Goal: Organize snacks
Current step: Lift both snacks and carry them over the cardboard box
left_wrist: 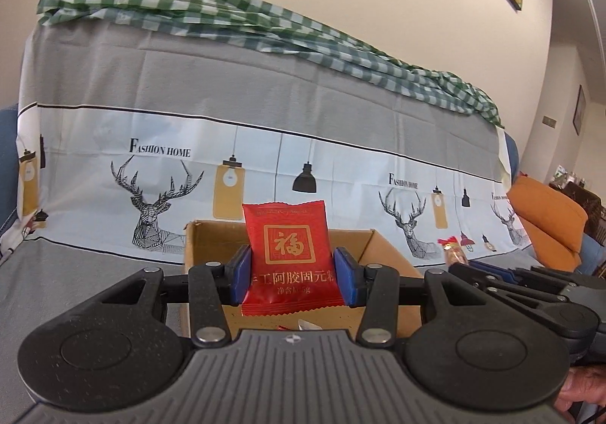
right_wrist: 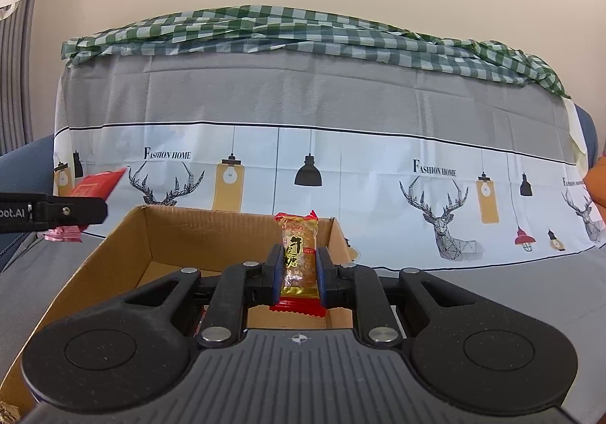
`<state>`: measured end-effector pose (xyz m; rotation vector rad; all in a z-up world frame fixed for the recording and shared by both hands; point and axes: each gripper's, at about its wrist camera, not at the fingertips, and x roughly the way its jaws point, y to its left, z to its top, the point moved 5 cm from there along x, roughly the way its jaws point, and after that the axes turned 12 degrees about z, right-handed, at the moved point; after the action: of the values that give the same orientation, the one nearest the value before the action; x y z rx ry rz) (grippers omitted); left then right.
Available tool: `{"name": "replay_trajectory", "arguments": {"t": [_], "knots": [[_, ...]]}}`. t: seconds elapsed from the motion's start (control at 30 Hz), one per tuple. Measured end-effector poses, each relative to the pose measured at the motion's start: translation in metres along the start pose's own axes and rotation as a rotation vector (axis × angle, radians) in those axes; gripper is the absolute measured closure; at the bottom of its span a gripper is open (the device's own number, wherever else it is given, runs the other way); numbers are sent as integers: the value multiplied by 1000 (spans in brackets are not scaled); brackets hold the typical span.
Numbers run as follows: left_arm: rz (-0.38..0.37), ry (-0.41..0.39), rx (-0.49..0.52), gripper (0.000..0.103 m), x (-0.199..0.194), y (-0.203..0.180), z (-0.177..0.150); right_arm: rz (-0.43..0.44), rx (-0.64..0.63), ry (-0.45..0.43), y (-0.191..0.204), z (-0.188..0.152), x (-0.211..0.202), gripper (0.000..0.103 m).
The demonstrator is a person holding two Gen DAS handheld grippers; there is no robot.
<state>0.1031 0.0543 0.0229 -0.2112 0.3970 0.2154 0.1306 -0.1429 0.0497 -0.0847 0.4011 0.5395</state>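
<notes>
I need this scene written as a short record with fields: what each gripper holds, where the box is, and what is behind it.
left gripper: shut on red snack packet, held upright above the box
right gripper: shut on gold candy packet, held upright above the box
cardboard box: open at the top, on the grey cover, below both grippers
box contents: mostly hidden; cannot tell
background: deer-print cover on a sofa, green checked cloth along its top
</notes>
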Motion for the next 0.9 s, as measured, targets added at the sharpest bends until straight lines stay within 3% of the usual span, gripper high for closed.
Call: {"name": "replay_trajectory", "arguments": {"t": [0.9], "knots": [[-69, -31, 47, 52, -7, -17, -4, -3, -1, 3, 0, -1, 0, 85]]}}
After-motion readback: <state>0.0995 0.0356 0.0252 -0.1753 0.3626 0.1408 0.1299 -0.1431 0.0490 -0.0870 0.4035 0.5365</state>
